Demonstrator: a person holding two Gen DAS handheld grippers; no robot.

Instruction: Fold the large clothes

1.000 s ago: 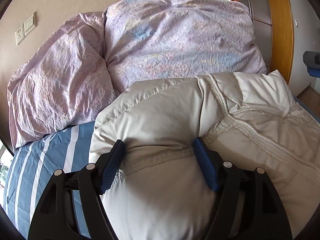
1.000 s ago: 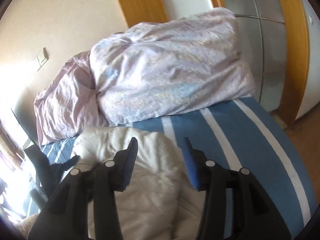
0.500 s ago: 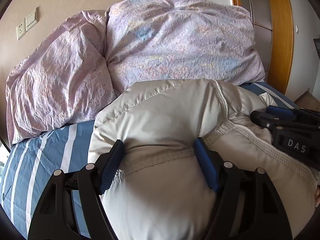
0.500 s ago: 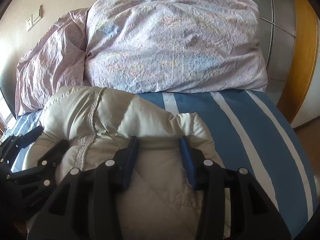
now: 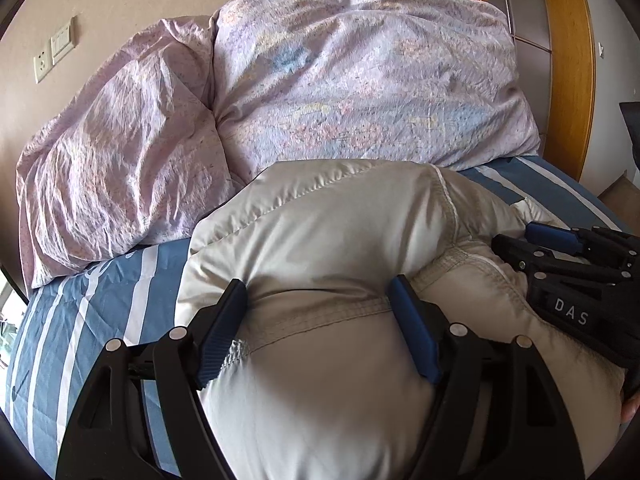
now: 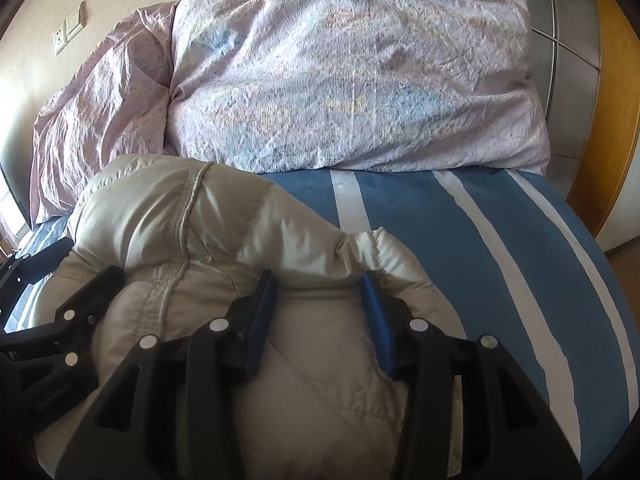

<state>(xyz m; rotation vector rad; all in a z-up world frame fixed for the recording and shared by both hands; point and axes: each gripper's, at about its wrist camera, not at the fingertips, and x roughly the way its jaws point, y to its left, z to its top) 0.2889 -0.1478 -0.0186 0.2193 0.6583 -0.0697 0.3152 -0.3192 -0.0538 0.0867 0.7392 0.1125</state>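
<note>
Lying across the blue-and-white striped bed sheet (image 6: pixel 500 240) is the task item, a bulky cream-coloured padded jacket of quilted fabric (image 5: pixel 340 232), bunched into a thick mound directly in front of both of my grippers. Behind it, two large crumpled lilac floral pillows (image 5: pixel 360 80) lean against the beige wall and the wooden door frame; the jacket's far edge touches them.

My left gripper (image 5: pixel 318 304) has its blue-padded fingers (image 5: pixel 412 332) spread wide, one on each side of a stitched seam band of the jacket. The pads press into the puffed fabric, which bulges between and around them.

My right gripper (image 6: pixel 318 298) sits just beside the left one, on the jacket's right-hand part. Its jaws stand narrower and pinch a raised fold of the fabric between the blue pads (image 6: pixel 376 320).

A white wall socket and switch plate (image 5: pixel 54 54) sits on the wall, upper left.
</note>
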